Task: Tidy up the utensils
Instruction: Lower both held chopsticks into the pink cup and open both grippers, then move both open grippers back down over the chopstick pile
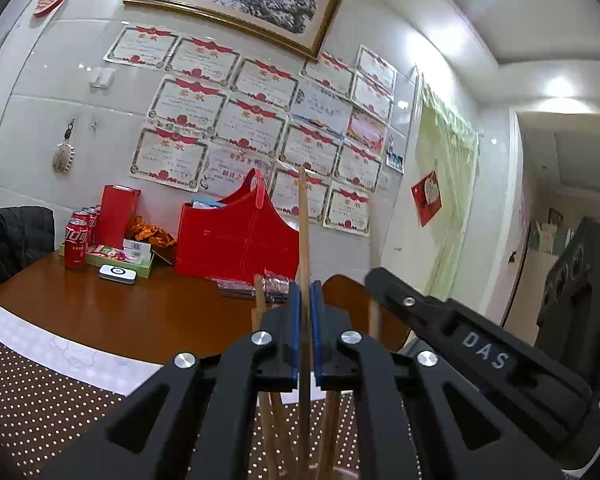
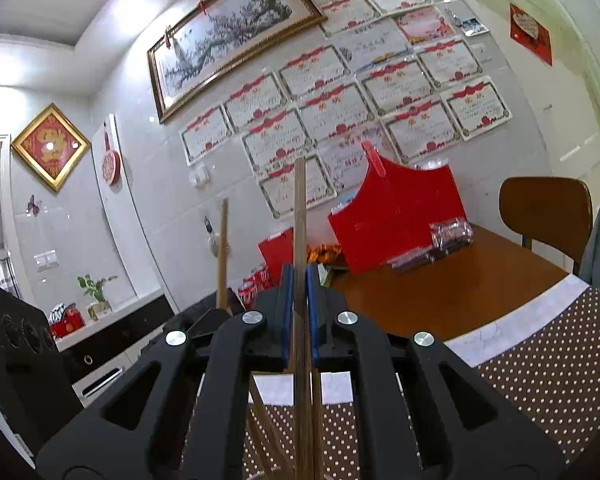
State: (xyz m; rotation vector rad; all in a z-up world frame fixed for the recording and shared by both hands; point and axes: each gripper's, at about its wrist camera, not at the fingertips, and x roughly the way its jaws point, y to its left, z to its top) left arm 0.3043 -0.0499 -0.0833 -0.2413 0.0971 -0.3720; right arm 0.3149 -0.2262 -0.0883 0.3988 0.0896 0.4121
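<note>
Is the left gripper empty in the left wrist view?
No, the left gripper is shut on an upright wooden chopstick, clamped between its blue fingers.

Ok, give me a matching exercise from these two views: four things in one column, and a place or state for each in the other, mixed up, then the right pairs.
Things:
1. chopstick
2. cola can
3. red basket
4. framed painting

Places or states:
A. hanging on the wall above the certificates
B. upright, clamped in the left hand-held gripper
C. on the table against the wall, open-topped
D. on the table's far left, by a green tray

Pairs: 1-B, 2-D, 3-C, 4-A
</note>
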